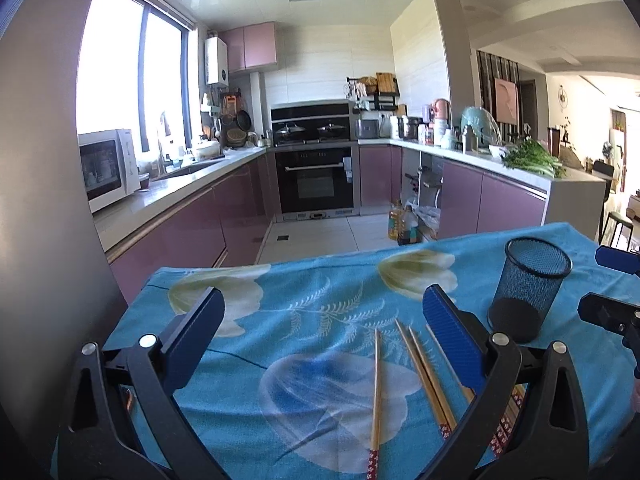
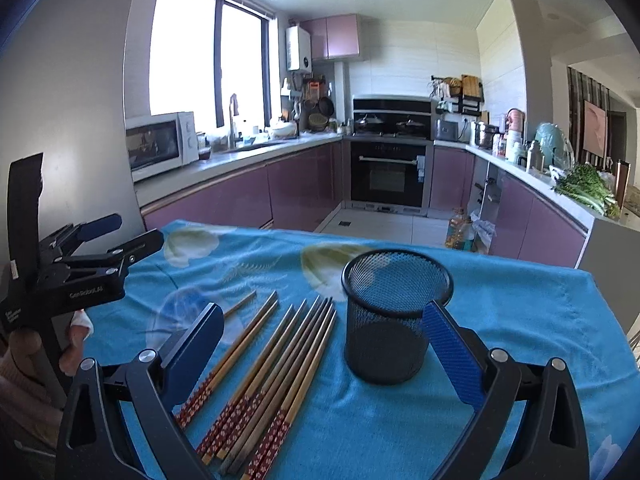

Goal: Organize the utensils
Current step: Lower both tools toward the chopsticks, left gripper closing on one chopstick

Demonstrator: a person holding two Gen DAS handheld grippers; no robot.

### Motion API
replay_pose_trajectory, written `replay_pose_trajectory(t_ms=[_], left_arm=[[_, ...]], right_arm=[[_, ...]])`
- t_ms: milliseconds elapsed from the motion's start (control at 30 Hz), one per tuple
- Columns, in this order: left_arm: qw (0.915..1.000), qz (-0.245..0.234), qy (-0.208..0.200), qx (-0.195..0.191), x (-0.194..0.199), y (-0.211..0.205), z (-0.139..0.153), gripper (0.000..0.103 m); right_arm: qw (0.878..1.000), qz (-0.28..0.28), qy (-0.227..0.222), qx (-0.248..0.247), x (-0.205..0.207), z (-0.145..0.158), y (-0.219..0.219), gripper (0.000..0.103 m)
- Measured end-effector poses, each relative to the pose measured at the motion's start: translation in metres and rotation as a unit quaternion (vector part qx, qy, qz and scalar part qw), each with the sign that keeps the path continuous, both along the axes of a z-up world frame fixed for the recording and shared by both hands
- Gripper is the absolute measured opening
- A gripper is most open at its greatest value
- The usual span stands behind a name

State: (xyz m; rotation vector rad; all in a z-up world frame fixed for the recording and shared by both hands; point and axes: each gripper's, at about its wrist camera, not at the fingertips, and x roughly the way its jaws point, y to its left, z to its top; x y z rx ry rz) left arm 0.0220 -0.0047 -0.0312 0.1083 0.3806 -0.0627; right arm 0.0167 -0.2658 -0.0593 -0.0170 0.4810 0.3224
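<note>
Several wooden chopsticks [image 2: 280, 360] with red patterned ends lie side by side on the blue floral cloth [image 2: 520, 320]. An upright black mesh cup [image 2: 394, 320] stands just to their right. My right gripper [image 2: 324, 322] hovers low over them, open wide; the cup sits just ahead of its right finger [image 2: 444, 336], untouched. In the left wrist view, a few chopsticks [image 1: 424, 372] lie under my left gripper [image 1: 320, 314], which is open and empty, with the mesh cup [image 1: 528, 284] to its right. The left gripper [image 2: 136, 234] also shows at the left edge of the right wrist view.
A person's hand [image 2: 76, 340] holds the left gripper's handle. The right gripper [image 1: 604, 284] pokes in at the right edge of the left wrist view. Beyond the table's far edge are kitchen floor, purple cabinets [image 1: 208, 220], an oven [image 1: 316, 176] and bottles [image 1: 404, 224].
</note>
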Motion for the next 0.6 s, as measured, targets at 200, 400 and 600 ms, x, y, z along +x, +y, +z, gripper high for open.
replay_pose_trajectory(t_ms=[200,400,600], left_arm=[[0.9955,-0.036,0.082,0.032,0.022,-0.005,-0.033,0.084],[0.9849,-0.069,0.153,0.043,0.043,-0.012,-0.065,0.068],[0.9759,-0.084,0.198,0.037,0.062,-0.017,-0.083,0.052]], right_arm=[[0.994,0.014,0.103,-0.024,0.023,-0.037,0.015,0.062],[0.989,0.006,0.139,-0.041,0.036,-0.051,0.018,0.048],[0.984,0.001,0.175,-0.044,0.048,-0.061,0.016,0.039]])
